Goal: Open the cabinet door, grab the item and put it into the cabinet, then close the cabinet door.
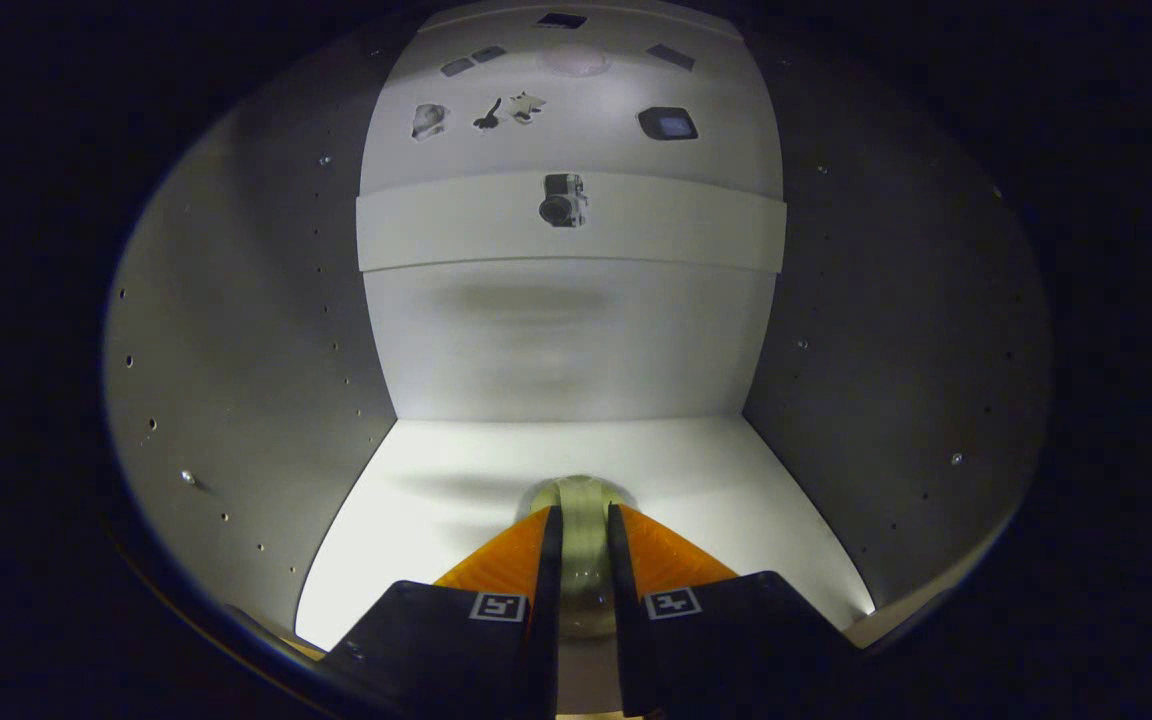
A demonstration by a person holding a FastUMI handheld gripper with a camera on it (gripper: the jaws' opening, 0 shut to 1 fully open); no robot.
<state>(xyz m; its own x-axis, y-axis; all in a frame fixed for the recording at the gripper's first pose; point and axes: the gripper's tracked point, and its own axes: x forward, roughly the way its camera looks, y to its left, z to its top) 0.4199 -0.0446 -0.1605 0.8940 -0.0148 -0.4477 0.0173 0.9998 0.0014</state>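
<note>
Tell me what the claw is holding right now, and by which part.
The claw is shut on a pale, translucent item, gripped by its two sides, inside the cabinet. What the item is cannot be told.

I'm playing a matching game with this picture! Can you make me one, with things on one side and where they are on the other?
Things:
1. pale round item
2. tool
3. cabinet shelf
4. cabinet floor

Places:
A. white and bright, under the fingers
B. pinched between the two orange fingers
C. reaching into the cabinet, closed on the item
D. high up, across the back

Pairs: 1-B, 2-C, 3-D, 4-A
</note>
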